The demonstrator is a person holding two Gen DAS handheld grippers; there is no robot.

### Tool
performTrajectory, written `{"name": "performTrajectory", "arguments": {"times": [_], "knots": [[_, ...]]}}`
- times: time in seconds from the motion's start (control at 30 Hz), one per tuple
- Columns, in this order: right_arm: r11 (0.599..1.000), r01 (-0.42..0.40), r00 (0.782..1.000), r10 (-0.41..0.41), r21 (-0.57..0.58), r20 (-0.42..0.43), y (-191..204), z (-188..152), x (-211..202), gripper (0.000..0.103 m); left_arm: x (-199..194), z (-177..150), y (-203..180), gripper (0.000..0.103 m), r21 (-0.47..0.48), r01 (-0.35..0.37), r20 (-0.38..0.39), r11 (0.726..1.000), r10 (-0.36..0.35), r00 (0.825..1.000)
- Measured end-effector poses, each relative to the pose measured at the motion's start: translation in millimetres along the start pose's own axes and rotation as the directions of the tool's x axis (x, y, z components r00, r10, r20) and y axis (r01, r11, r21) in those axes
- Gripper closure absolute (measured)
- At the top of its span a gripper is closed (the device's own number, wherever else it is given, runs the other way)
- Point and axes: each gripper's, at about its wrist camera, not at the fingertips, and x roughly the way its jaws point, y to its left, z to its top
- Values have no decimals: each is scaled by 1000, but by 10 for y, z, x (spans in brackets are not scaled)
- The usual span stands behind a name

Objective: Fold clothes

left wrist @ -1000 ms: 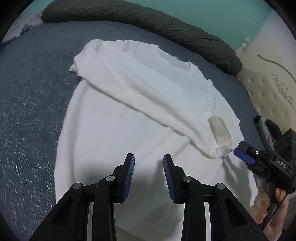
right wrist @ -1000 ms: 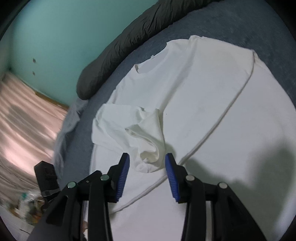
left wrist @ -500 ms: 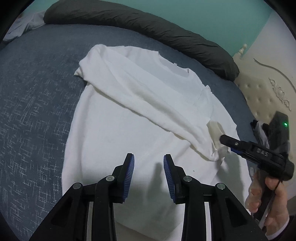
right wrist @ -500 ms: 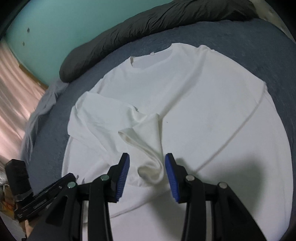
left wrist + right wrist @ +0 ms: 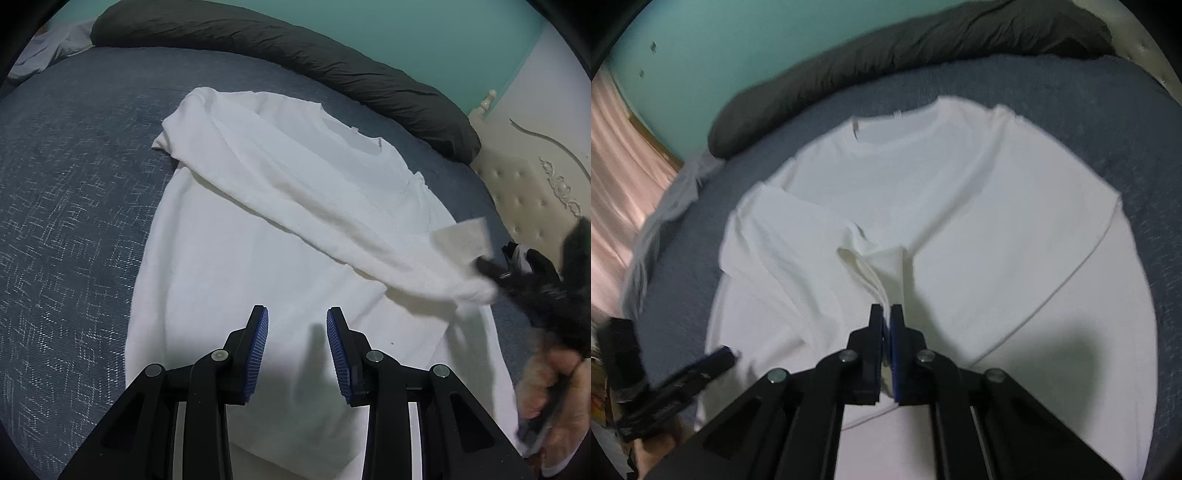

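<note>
Seen from the left wrist: a white shirt (image 5: 258, 258) spread flat on the blue-grey bed (image 5: 74, 221), neck hole at the far end near the long dark pillow (image 5: 295, 51), bottom hem near the camera — so lying lengthwise, away from the camera. One long sleeve (image 5: 314, 206) folded slantwise across the chest, cuff down at the right. Left gripper (image 5: 297, 338) hanging over the lower part of the shirt, jaws apart, nothing between them. Far right, blurry: right gripper (image 5: 491, 269) at the cuff, a hand (image 5: 550, 391) around its handle. Cream headboard (image 5: 535, 177) only here.

Seen from the right wrist: right gripper (image 5: 886, 314) just snapped shut, clenched on the cuff — two thin white edges of cloth squeezed between the blue pads (image 5: 894, 332). Same shirt (image 5: 997, 229), neck hole still far off by the pillow (image 5: 886, 48). Pink curtain (image 5: 624, 177) and left gripper (image 5: 701, 369), low left and blurry, only here.
</note>
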Motion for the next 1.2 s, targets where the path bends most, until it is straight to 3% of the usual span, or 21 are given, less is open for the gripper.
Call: {"name": "performTrajectory", "arguments": {"times": [0.2, 0.33, 0.47, 0.63, 0.83, 1.03, 1.2], "knots": [[998, -48, 991, 42, 41, 124, -45, -20, -547, 100, -8, 1, 46, 67, -13, -8, 0, 1000, 8, 1000], [995, -33, 977, 12, 98, 211, -250, -157, -853, 100, -6, -1, 64, 67, -17, -12, -2, 1000, 12, 1000], [990, -1, 969, -34, 140, 246, -441, -301, -917, 100, -15, 16, 81, 67, -16, -25, 0, 1000, 25, 1000], [974, -45, 950, -27, 220, 312, -722, -474, -977, 100, -79, 122, 166, 67, -23, -55, 15, 998, 55, 998], [964, -88, 937, -5, 249, 350, -914, -516, -1001, 100, -180, 392, 382, 67, -43, -156, 52, 987, 158, 986], [948, -123, 945, 22, 293, 327, -1050, -551, -962, 100, 24, 790, 522, 67, 5, -233, -2, 973, 233, 973], [941, -151, 940, 43, 302, 338, -1098, -531, -979, 100, 186, 1046, 522, 67, 62, -247, -10, 967, 248, 969]]}}
